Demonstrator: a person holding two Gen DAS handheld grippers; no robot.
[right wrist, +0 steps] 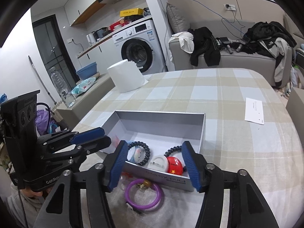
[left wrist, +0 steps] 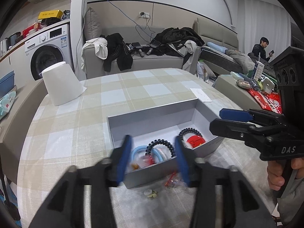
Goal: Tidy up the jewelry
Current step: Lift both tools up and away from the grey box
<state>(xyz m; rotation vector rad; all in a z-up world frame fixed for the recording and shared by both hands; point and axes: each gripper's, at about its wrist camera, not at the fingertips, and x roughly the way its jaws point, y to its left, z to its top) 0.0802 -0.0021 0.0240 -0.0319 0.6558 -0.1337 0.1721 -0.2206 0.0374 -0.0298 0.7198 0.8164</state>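
A grey open box stands on the checked tablecloth. It holds black spiral bands, a light blue ring, a red round piece and a white disc. A purple bangle with a small amber charm, an orange-and-clear trinket and a small pale flower piece lie on the cloth before the box. My left gripper is open and empty over the box's near wall. My right gripper is open and empty above the near rim.
A white paper roll stands at the table's far left. A white card lies at the far right. A sofa with clothes and a washing machine stand beyond the table.
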